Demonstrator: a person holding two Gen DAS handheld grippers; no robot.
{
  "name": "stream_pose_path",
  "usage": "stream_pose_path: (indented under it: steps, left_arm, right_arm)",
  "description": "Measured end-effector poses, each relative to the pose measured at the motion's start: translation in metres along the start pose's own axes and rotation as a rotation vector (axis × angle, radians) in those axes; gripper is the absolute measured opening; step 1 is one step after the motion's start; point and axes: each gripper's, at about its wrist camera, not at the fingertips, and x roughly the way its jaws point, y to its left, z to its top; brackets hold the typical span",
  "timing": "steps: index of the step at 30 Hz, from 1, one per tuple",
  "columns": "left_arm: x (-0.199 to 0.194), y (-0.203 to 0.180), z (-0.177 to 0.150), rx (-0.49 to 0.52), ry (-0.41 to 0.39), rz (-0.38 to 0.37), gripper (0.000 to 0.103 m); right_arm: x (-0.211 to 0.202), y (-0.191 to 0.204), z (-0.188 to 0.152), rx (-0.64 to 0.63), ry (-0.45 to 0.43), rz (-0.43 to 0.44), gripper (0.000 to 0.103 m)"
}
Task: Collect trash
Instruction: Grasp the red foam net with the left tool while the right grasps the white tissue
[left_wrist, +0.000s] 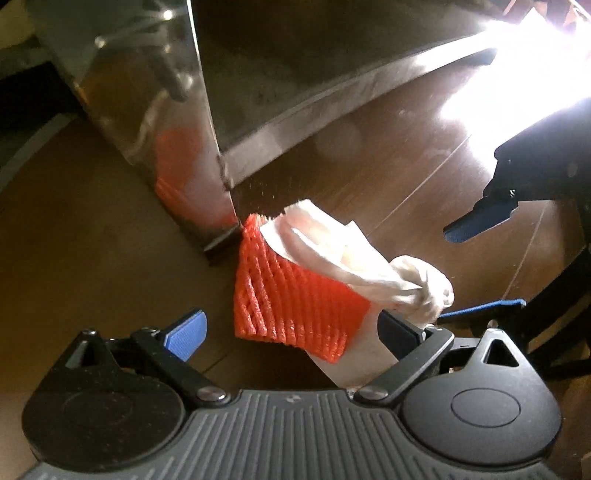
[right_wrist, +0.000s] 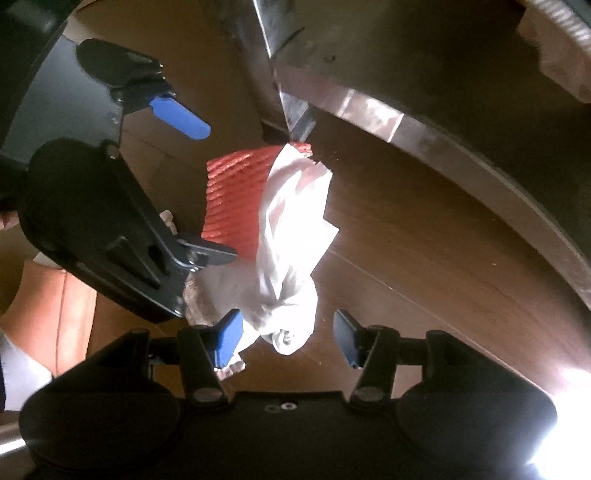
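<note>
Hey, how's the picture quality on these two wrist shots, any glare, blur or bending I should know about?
Left wrist view: blown-out glare at upper right, washing out the wooden floor; the shiny metal leg mirrors the orange foam net. Right wrist view: glare at lower right, the crumpled white tissue slightly motion-blurred, and the fisheye bends the metal base edge.

Trash pile on floor at foot of metal leg.
A foam net (left_wrist: 295, 295) lies on the wooden floor (left_wrist: 369, 177), one corner against the metal leg (left_wrist: 207, 155); crumpled tissue (left_wrist: 351, 254) overlaps its far edge. Left gripper (left_wrist: 291, 332) straddles the net; right gripper (right_wrist: 286, 339) straddles the tissue's knotted end.
</note>
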Motion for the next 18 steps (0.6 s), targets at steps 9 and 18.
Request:
stream_pose_path:
  steps: [9,18]
  left_arm:
    - [0.019,0.0,-0.001,0.006,0.013,0.0,0.084]
    - [0.019,-0.003,0.0,-0.007,0.015,-0.028,0.047]
  right_arm:
    - [0.027,-0.001,0.005,0.025,0.033,-0.007,0.053]
    - [0.026,-0.003,0.005,0.031,0.038,-0.011,0.029]
